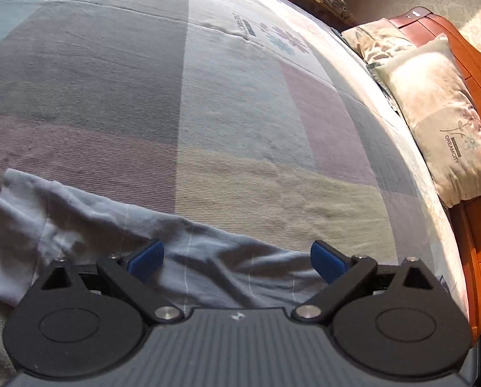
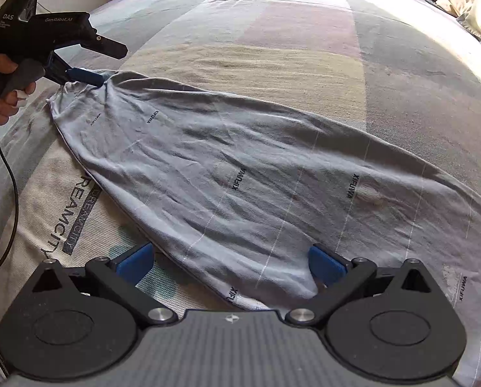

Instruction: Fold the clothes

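Grey garment (image 2: pixel 256 180) stretches lengthwise from right gripper (image 2: pixel 230 266) toward left gripper (image 2: pixel 88 77).

Soft, creased cloth garment (image 2: pixel 240 177)

1. The garment (image 2: pixel 256 174) shows pale grey-blue, crossed by thin white dashed lines and dotted with small black "XIFUWA" lettering.
2. The bedsheet (image 1: pixel 143 96) runs in big blocks: grey, mauve, beige and pale blue, with a flower print and dark "DREAMCITY" lettering.
3. The pillow (image 1: pixel 440 122) is cream and beige, with a faint floral print.
4. Blue pads (image 2: pixel 134 262) sit on black gripper arms.
5. The bed frame (image 1: pixel 475 74) glows orange-brown.
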`<state>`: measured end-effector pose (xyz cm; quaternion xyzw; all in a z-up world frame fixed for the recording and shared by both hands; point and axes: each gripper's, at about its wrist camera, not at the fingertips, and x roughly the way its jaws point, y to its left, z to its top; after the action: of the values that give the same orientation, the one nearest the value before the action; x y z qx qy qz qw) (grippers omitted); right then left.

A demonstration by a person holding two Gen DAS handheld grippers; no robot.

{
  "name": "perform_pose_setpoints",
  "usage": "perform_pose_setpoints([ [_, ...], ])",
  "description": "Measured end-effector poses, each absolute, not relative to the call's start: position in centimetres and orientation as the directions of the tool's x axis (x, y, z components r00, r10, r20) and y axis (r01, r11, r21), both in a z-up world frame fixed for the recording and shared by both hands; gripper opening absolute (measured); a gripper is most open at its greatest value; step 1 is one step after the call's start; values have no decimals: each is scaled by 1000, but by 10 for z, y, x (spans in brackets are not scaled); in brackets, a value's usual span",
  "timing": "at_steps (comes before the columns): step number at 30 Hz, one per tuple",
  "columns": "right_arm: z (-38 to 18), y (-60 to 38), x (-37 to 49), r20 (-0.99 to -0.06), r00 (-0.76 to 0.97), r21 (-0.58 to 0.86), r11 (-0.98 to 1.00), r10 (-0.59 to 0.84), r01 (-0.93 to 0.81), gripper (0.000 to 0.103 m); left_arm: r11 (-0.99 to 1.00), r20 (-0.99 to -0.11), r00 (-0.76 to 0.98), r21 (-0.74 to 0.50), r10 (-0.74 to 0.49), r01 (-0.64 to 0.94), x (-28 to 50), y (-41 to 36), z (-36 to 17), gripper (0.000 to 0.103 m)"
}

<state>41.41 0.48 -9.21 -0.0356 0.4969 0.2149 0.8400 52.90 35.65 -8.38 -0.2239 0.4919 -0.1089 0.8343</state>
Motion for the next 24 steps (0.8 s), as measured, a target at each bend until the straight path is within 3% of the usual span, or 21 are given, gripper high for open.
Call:
perform_pose_setpoints([
  [7, -92, 9, 416, -864, 404, 132, 909, 301, -396, 103, 930, -806, 531, -357, -259, -88, 526, 376, -82, 97],
  [13, -94, 15, 417, -868, 407, 109, 909, 283, -402, 103, 945, -757, 568, -293, -323, 147, 513, 321, -58, 97],
  [24, -95, 19, 416, -870, 416, 76, 907, 264, -415, 103, 935, -786, 508, -275, -352, 222, 510, 274, -72, 101],
])
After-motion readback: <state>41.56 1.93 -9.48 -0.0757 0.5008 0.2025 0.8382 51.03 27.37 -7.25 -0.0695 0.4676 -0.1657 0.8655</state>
